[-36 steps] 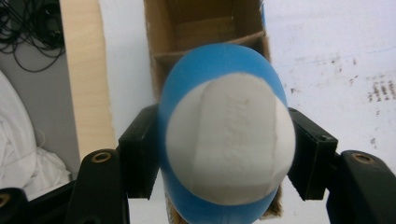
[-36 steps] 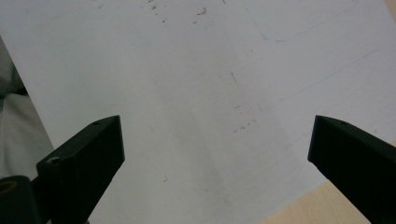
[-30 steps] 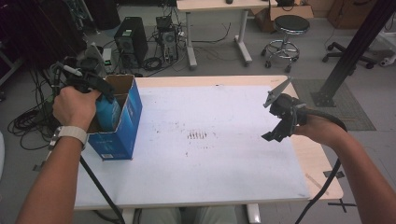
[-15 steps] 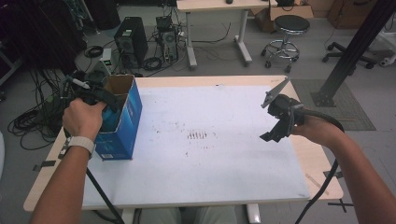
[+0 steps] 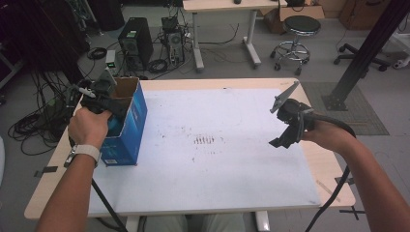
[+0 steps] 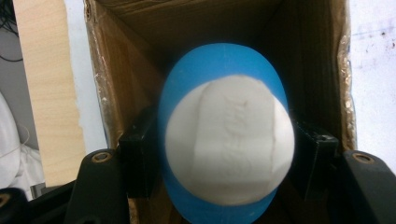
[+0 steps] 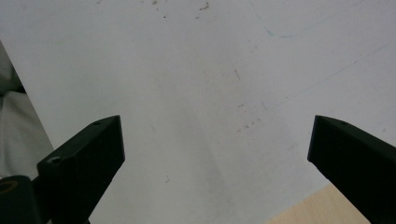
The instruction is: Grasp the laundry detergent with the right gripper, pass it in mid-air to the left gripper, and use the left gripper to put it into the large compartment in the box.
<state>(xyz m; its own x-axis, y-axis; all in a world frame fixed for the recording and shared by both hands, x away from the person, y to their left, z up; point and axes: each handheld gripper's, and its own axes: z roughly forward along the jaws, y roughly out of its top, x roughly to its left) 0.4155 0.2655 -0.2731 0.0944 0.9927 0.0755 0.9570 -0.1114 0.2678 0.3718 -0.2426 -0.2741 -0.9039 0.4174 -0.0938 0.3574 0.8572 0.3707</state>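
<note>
The left gripper (image 6: 224,154), clamped on a blue-and-white egg-shaped object (image 6: 226,149), holds it end-down inside the open blue cardboard box (image 5: 126,126), while the right gripper (image 5: 285,126) hangs wide open well right of it.

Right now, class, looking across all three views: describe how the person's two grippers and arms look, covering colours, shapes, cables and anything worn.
Both the left gripper and the right gripper are black, each with two blocky black jaws, a grey three-cornered plate on top and a trailing black cable. Round screw heads mark the jaw bases. The left wrist wears a white watch band. Both forearms are bare, with no sleeves in view.
</note>
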